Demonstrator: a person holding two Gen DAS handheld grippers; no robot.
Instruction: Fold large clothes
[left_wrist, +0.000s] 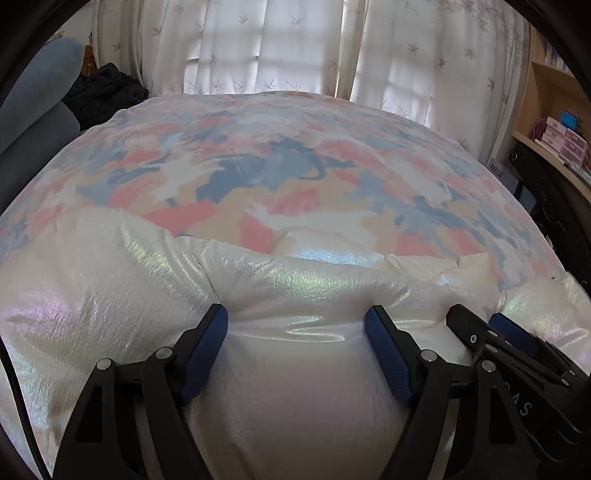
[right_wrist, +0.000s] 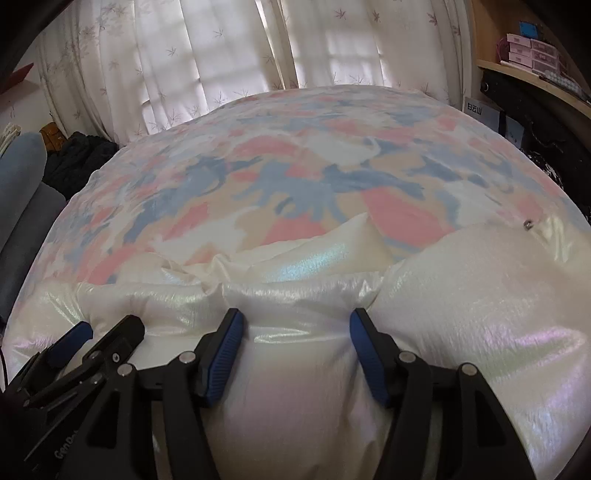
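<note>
A puffy white jacket (left_wrist: 110, 280) with a pearly sheen lies across the near part of a bed; it also shows in the right wrist view (right_wrist: 480, 295). My left gripper (left_wrist: 295, 321) has its jaws wide apart with a bulge of the jacket between the blue pads (left_wrist: 207, 343). My right gripper (right_wrist: 295, 321) stands the same way, jaws apart around a bulge of jacket, pads (right_wrist: 225, 343) pressing its sides. The two grippers are side by side: the right one shows in the left wrist view (left_wrist: 480, 325), the left one in the right wrist view (right_wrist: 103, 332).
The jacket rests on a bedspread (left_wrist: 280, 177) patterned pink, blue and cream. White curtains (left_wrist: 258, 48) hang behind. Dark clothes (left_wrist: 103, 88) and a grey-blue cushion (left_wrist: 40, 85) lie at the left. A wooden shelf (left_wrist: 546, 110) with boxes stands at the right.
</note>
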